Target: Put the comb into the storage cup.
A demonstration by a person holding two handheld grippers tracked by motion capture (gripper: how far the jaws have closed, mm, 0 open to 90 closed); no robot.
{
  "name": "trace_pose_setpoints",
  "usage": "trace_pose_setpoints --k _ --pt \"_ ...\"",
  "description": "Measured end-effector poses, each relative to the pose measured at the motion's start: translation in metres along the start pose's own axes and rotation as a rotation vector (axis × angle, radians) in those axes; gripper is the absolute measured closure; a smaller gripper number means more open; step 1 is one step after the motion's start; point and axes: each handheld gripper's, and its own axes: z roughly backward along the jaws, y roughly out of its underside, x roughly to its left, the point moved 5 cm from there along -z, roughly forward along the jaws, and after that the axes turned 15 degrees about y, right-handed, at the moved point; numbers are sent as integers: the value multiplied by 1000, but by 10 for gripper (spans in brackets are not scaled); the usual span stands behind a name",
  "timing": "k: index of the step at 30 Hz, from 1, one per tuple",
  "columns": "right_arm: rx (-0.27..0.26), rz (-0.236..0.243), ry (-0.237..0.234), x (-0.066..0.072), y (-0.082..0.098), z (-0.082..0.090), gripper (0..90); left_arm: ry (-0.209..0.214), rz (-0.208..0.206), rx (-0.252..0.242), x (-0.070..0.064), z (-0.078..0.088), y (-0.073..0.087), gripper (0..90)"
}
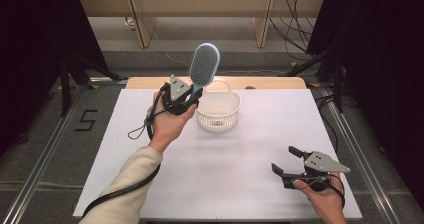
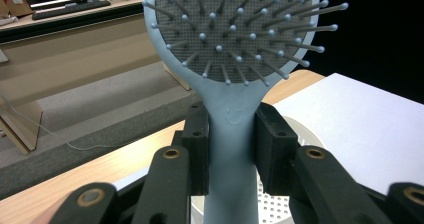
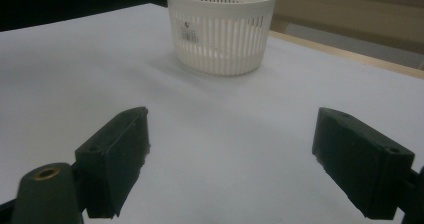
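While right jaws gape, left jaws clamp the pale-blue, grey-bristled hairbrush (image 2: pixel 231 129) upright.

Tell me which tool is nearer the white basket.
Left. The left tool, gripping the blue hairbrush, sits just beside the white basket; the right tool rests open, well apart, near the table's front edge.

Both grippers are black, each topped by a grey three-cornered plate with small dark screw holes. The left gripper (image 1: pixel 192 100) trails a thick black cable toward 7 o'clock, with a thin looped cord beside the wrist. Brass-coloured rivets sit in its jaw links. The left forearm wears a cream sleeve (image 1: pixel 131 176). The right gripper (image 1: pixel 285 160) has blocky black pads.
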Motion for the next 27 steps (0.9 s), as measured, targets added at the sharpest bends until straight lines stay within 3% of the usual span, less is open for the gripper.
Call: trace_pose_setpoints --k 3,4,20,21,27 --pt "1 1 0 0 0 0 159 -3 -16 -3 1 0 -1 696" --pt "1 1 1 0 0 0 159 0 -1 0 0 0 0 696" --pt "0 0 0 0 0 0 159 -1 -9 2 0 -3 -2 697" --pt "0 1 -1 0 0 0 159 -4 -23 -2 1 -3 -3 696" --pt "0 0 -1 0 0 0 159 -1 -7 1 0 -5 -2 696"
